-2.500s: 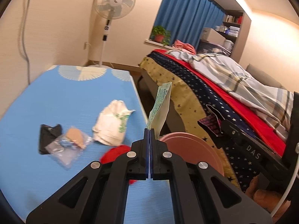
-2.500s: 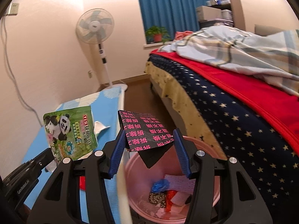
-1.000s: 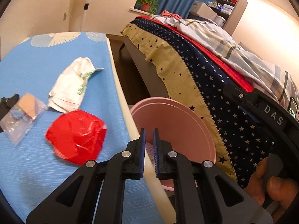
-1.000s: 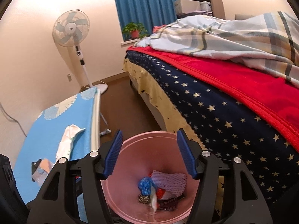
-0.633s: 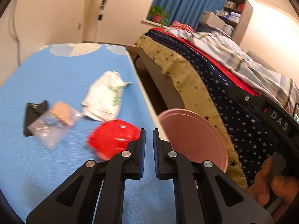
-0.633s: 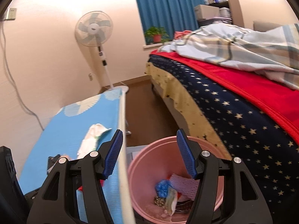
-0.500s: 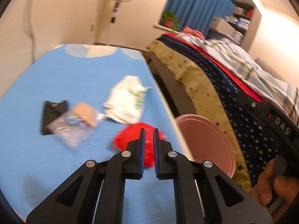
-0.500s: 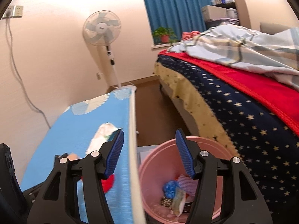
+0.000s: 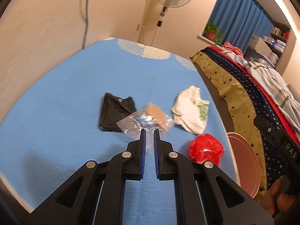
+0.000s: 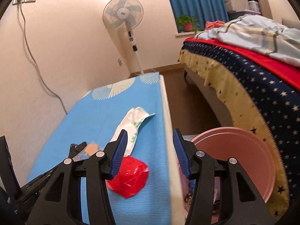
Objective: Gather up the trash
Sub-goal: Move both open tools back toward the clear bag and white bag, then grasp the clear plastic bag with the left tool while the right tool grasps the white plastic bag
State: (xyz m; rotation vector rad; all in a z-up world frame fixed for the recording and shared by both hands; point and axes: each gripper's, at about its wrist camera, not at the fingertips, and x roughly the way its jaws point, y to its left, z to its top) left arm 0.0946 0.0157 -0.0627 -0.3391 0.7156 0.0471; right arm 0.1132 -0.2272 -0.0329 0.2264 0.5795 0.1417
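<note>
Four scraps lie on the blue table point(image 9: 61, 93), so, with the left gripper point(image 9: 149, 133) nearly closed and empty, widen it before pinching the clear bag point(image 9: 142, 121) (the right gripper point(image 10: 150, 142), half open and just narrowing, suits the red wad point(image 10: 129, 178)) beside the pink bin point(image 10: 243, 150).

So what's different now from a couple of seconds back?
Both grippers let their wrappers go into the pink bin and swung back over the blue table. The left gripper is nearly shut and empty; the right gripper, open, has just been narrowing. The table litter stayed put.
</note>
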